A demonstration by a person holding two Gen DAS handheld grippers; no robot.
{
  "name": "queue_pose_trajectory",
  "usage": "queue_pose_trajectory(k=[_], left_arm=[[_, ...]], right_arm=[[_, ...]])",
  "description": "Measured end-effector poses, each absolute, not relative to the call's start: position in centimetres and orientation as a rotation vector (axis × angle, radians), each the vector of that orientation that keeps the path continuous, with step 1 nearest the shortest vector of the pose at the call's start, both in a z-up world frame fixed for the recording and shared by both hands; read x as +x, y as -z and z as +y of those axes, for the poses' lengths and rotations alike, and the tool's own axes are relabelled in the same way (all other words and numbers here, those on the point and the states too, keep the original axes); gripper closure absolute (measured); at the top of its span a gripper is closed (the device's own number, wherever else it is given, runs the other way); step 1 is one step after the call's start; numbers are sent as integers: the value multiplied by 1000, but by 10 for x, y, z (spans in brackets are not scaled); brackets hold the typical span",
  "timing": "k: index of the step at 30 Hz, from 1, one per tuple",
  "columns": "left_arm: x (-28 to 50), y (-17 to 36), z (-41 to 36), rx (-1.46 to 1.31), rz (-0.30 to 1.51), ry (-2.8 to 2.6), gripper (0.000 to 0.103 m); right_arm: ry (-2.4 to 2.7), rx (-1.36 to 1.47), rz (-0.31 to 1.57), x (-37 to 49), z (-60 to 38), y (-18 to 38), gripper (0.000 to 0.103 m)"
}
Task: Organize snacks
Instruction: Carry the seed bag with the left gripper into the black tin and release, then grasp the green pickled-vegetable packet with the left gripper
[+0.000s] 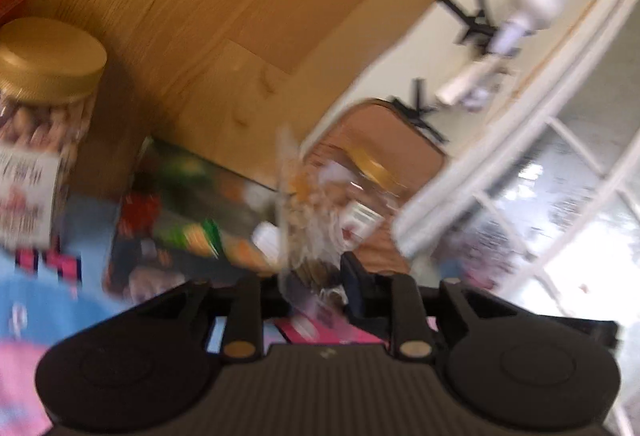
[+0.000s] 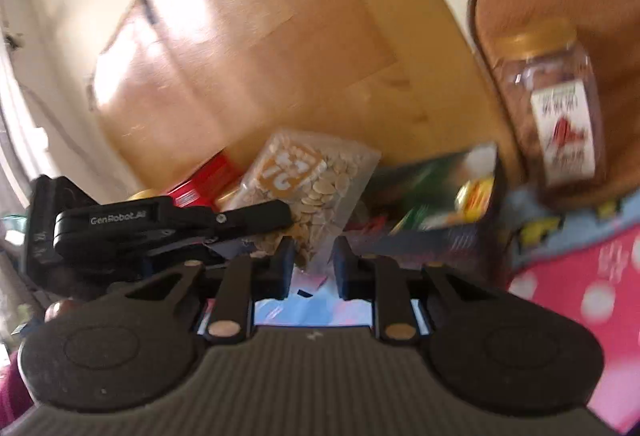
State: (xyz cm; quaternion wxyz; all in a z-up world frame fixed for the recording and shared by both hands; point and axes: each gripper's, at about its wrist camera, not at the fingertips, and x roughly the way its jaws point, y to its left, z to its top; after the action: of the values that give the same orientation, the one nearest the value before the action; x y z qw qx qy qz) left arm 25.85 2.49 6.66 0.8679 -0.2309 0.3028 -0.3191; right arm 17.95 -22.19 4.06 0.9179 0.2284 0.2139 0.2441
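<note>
Both grippers have the seed bag (image 2: 308, 187) up in the air: the left gripper (image 2: 256, 232) pinches its left edge, while the right gripper (image 2: 310, 260) has its fingers (image 2: 285, 262) nearly together around the bottom corner, though blur hides whether they press it. Best, I'd say, to keep one firm pinch, ease the other off and carry the bag to the tray (image 2: 484, 19) beside the nut jar (image 2: 556, 111). Below lie a wooden floor (image 1: 224, 15), a bright mat (image 2: 580, 276), a dark box (image 2: 436, 195) and a window (image 1: 580, 195).
</note>
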Motion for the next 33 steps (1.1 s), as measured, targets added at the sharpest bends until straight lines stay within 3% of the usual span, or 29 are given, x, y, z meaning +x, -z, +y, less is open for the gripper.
queue_pose_trajectory(k=[4,6,8,16,27,31,33], left_arm=[[296,-47,19,-466,653,551,79],[301,-41,17,-410,657,474,65],[296,-37,21,-391,639,443,58],[233,-43,38,-391,583,482,57],[116,20,44,-341,834,565,50],[87,30,53,-397,822,591,49],[83,34,51,-436,834,611,51]], right_arm=[[-440,402,467,224,-212,-26,80],[-383,320,432,231,-206,-21,77],[-357,299,412,228,-206,-18,77],[-422,395,451,171,-230,-17,76],[-479,454,675,68,-244,14,67],[-527,417,750,47,-223,32,67],[-519,385,701,33,-210,34,66]])
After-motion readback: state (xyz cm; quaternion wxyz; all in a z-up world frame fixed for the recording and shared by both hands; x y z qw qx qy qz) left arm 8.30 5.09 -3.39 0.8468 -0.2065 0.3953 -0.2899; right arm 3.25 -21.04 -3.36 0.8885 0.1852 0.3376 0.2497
